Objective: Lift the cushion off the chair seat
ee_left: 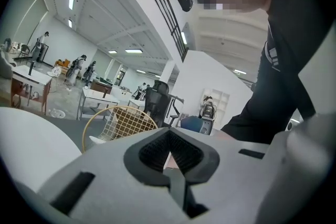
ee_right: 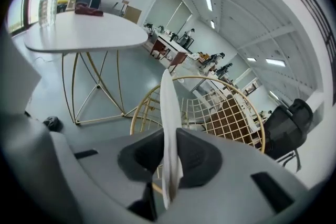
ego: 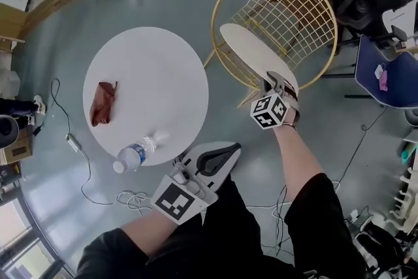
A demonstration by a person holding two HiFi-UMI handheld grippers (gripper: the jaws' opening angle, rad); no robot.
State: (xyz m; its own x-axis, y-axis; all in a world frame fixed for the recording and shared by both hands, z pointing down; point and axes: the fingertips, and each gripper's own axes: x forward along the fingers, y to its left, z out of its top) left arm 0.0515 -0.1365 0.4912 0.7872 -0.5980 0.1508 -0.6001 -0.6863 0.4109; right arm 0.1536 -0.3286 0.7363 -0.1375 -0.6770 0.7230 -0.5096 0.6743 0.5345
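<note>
Cushion (ego: 256, 52) is pinched by its near edge in the right tool (ego: 277, 83). The jaws are clamped on the thin pad, so it hangs tilted over the front of the wire chair (ego: 307, 3). An edge grip makes sense: it's likely the only part narrow jaws can bite. Whether the far edge has cleared the seat, I can't tell. Left tool (ego: 210, 161) is closed and empty, parked beside the surface (ego: 163, 68), out of the way.
</note>
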